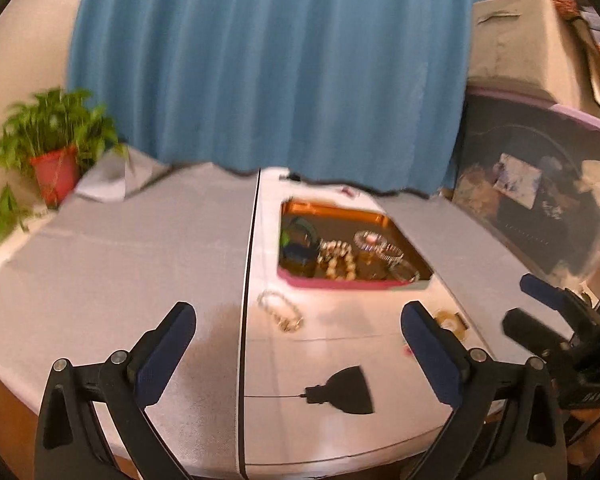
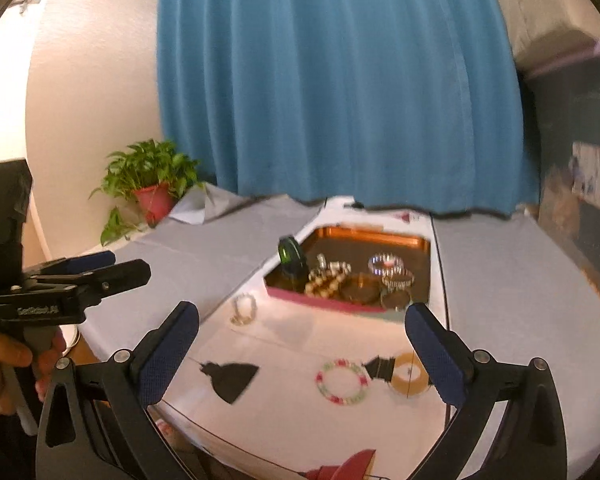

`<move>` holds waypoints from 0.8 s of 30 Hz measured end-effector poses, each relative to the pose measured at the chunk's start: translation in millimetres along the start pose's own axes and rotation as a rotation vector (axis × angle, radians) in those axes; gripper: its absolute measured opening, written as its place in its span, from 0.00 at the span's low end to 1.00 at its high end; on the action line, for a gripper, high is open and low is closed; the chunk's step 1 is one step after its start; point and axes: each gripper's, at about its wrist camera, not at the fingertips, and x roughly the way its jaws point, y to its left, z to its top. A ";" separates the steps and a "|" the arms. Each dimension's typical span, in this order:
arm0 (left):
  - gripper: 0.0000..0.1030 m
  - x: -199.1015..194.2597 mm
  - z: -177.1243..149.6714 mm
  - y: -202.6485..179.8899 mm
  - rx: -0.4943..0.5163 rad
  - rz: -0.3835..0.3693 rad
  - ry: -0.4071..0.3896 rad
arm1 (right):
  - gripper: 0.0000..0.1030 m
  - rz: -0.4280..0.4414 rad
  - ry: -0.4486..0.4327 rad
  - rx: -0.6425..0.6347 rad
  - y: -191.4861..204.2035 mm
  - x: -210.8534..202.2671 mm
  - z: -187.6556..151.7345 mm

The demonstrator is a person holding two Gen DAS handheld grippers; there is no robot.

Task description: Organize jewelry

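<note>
Two empty grippers over a cloth-covered surface with jewelry in and around a tray.

The left gripper and right gripper both have their fingers spread wide with nothing between them. A copper-lined tray with a pink front edge holds a bead string, clear bangles and a dark upright ring. Loose on the surface lie a chain bracelet near the tray's front left corner, a pink-and-green bangle and a tan ring close to the right gripper. A sensible next step is likely lowering onto one loose piece, fingers straddling its rim, closing gently so it does not skid. Motion blur softens everything; the tray's contents overlap, and the tan ring is partly hidden behind a finger in the left view.
</note>
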 end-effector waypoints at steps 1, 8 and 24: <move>0.98 5.7 -0.8 1.6 -0.006 0.002 0.009 | 0.97 0.004 0.007 0.002 -2.8 4.8 -1.0; 0.85 65.9 -6.2 17.3 -0.047 -0.039 0.094 | 0.70 -0.005 0.049 0.028 -20.1 45.4 -1.8; 0.38 146.4 -14.4 19.7 -0.021 -0.033 0.296 | 0.24 -0.131 0.392 -0.081 -35.8 128.9 -48.6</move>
